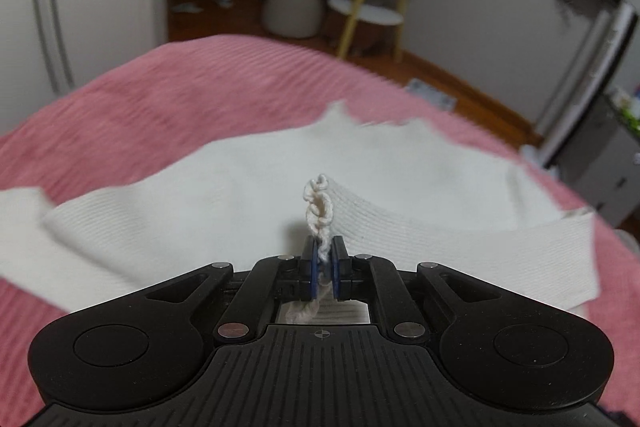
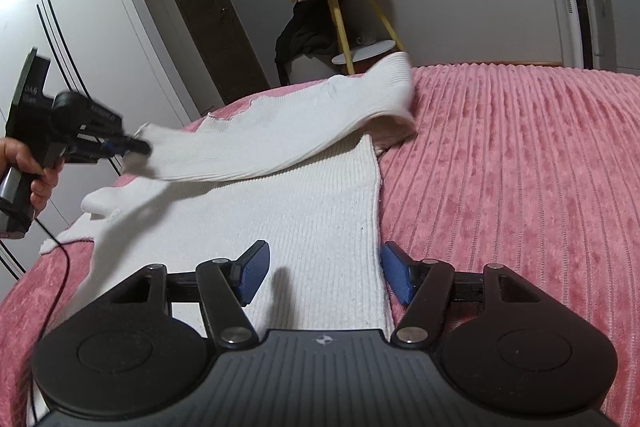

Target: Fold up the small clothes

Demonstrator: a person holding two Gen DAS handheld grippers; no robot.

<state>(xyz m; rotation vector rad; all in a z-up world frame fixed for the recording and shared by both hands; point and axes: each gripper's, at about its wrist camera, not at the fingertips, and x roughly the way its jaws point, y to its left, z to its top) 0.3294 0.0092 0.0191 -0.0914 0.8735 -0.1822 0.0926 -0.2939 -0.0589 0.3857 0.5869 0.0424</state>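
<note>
Progress: first fold begun, rest undone | white knit sweater [image 2: 312, 227] lies on the pink bedspread [image 2: 520, 167] | your left gripper [image 1: 325, 259] fingers pinch its sleeve cuff, lifted over the body | your right gripper [image 2: 324, 275] fingers spread, above the hem, holding nothing.

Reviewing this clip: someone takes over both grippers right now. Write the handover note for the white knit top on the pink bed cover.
Left gripper: shut on the scalloped edge of the white knit top, with that part lifted clear of the pink bed cover.
Right gripper: open and holding nothing, over the near edge of the top's flat body.
Top: body flat on the cover; the lifted part drapes across it towards the far side.
Done: edge gripped and raised.
Left: probably lay it down, smooth it, then fold the rest.
</note>
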